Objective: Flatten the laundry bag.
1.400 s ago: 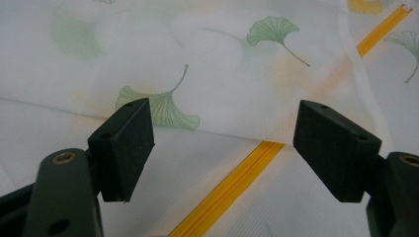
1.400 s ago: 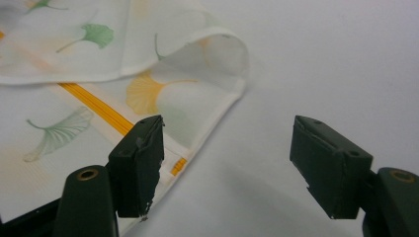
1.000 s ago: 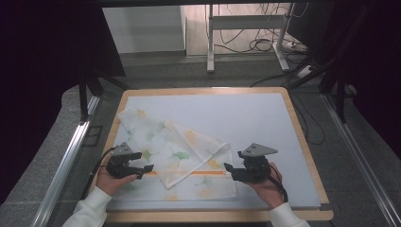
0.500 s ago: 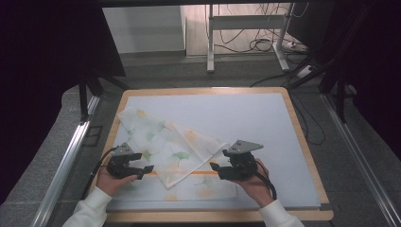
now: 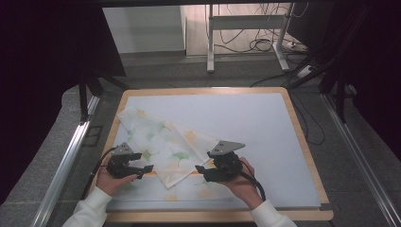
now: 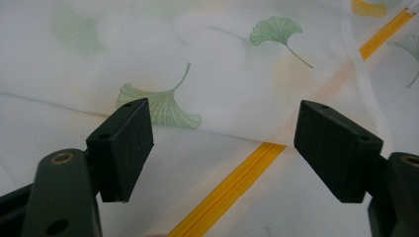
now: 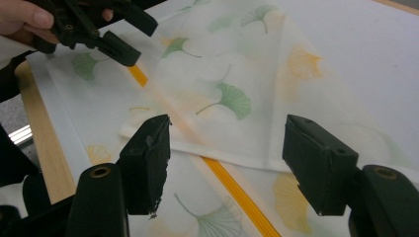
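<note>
High view: ginkgo-print cloth [image 5: 163,149] lies part-folded near the front-left corner of the board [image 5: 302,142], left gripper [image 5: 142,169] at its left edge and right gripper [image 5: 201,170] by the fold, both spread and empty, presumably poised to pinch.

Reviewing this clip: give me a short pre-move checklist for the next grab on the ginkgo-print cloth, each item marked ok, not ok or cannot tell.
1. Left gripper jaws open, nothing between them: ok.
2. Right gripper jaws open, nothing pinched: ok.
3. Cloth lies flat on the table, one part folded over: ok.
4. Folded edge lies ahead of the right gripper's jaws: ok.
5. Yellow stripe visible as a guide: ok.
6. Either gripper's pads touching the cloth: cannot tell.
</note>
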`<state>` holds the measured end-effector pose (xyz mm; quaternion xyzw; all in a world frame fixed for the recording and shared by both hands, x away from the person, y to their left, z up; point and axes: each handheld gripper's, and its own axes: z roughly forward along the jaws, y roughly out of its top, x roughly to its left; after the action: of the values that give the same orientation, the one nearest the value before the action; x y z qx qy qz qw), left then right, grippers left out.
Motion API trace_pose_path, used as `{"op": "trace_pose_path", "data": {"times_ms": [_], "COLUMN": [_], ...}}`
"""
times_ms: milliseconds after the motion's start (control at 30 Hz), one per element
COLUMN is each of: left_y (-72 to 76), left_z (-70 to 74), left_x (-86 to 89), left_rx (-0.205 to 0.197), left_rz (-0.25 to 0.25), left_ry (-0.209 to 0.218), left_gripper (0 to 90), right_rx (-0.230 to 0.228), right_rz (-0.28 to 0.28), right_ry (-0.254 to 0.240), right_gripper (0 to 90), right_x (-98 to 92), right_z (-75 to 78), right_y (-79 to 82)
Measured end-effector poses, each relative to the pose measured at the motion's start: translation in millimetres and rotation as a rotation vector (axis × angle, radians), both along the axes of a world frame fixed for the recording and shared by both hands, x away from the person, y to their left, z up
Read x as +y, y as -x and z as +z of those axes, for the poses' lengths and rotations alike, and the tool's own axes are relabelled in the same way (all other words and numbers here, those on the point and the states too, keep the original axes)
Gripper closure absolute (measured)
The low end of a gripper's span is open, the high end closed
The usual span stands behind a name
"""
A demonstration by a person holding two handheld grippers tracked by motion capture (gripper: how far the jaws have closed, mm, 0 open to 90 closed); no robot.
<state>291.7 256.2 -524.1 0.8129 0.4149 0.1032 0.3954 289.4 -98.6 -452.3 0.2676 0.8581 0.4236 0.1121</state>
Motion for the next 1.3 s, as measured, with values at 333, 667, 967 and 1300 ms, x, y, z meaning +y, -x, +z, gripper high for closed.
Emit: {"op": "trace_pose_path", "data": {"times_ms": [333,667,967,1300], "left_y": [0.3,0.0,0.0,-0.1], "left_z": [-0.8,-0.2,0.2,0.0], "left_x": [-0.4,1.0,1.9,1.7], "left_rx": [0.000,0.000,0.000,-0.001], "left_rz": [0.004,0.006,0.004,0.003], "left_ry": [-0.006,-0.002,0.000,-0.003], "left_gripper": [22.6,22.6,22.8,23.0], "right_rx": [0.038,0.075,0.091,0.122], "right_rz": [0.058,0.139,0.190,0.219], "right_ry": [0.048,0.072,0.118,0.183], "right_gripper": [35.2,35.1,34.5,32.9], "right_x": [33.2,74.6,101.3,115.1], "right_z": [-8.6,-18.8,-28.1,-47.0], "right_y": [-0.6,-2.1,-0.1,3.0]}}
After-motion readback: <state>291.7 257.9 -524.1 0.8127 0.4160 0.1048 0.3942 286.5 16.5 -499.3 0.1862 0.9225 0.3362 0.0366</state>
